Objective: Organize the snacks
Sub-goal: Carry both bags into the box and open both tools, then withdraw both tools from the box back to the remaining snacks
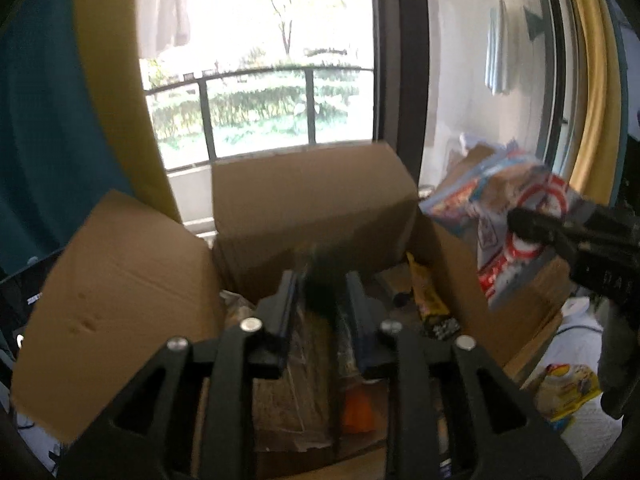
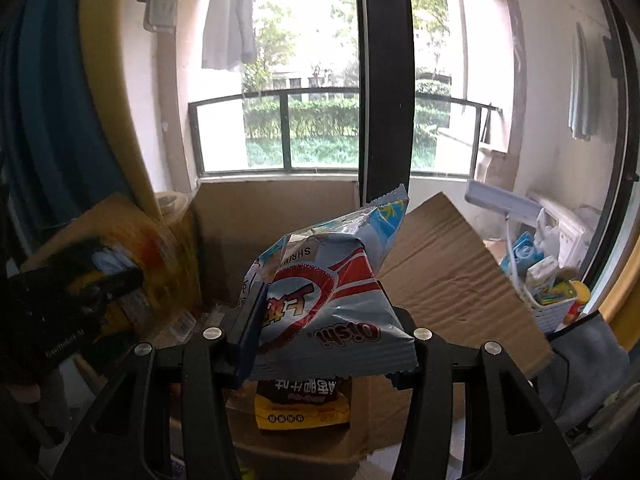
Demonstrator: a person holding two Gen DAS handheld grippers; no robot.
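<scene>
Risk lies with the shrimp-chip bag (image 2: 320, 300), clamped in the right gripper (image 2: 326, 320) above the cardboard box (image 1: 312, 200): slack film could slip free; left gripper (image 1: 320, 296) stands apart, empty.

The shrimp chip bag (image 2: 328, 292), at centre of the right wrist view, carries "Oishi" and "SHRIM", both printed upside down, plus large Chinese characters inside a red ring. The yellow-black packet (image 2: 303, 404) below it bears Chinese characters. Small lettering on the left gripper (image 2: 66, 342), lower left, probably ends in "AI".
</scene>
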